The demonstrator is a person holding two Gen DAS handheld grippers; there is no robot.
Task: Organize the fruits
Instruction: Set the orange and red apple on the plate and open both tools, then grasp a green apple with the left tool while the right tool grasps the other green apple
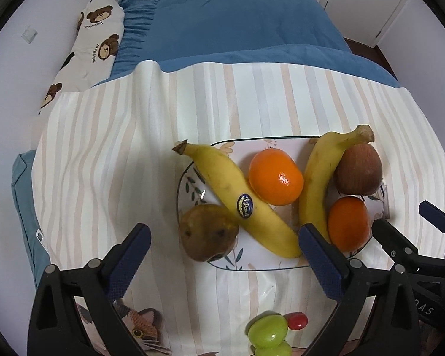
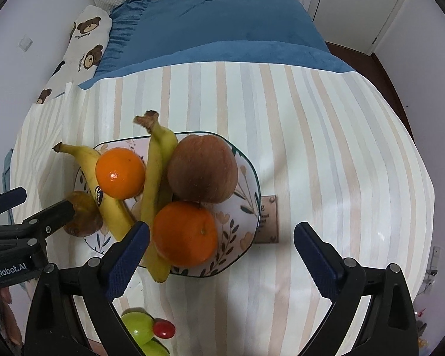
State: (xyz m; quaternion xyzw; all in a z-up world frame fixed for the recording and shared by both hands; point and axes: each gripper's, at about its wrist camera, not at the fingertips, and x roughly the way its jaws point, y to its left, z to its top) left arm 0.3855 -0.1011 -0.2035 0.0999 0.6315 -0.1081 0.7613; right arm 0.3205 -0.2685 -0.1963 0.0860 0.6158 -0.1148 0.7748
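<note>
Left hand-held gripper [image 1: 224, 243] wide open, empty; plate [image 1: 281, 262] of fruit ahead, between fingertips. Right hand-held gripper [image 2: 222, 241] likewise, plate [image 2: 246, 178] centre-left.

A white plate [image 2: 249, 184] with dark green leaf sprigs holds yellow bananas [image 1: 246, 198], bright oranges [image 1: 276, 176], a reddish-brown apple [image 2: 201, 169] and a brown-speckled pear [image 1: 207, 231]. The tablecloth [image 2: 326, 148] has pale peach and grey stripes; green grapes [image 1: 267, 330] lie nearby.

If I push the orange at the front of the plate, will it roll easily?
Probably yes: the front orange is round and smooth. However, a banana and the apple touch it, so it may only shift. Its skin looks shiny, perhaps slightly slippery.
</note>
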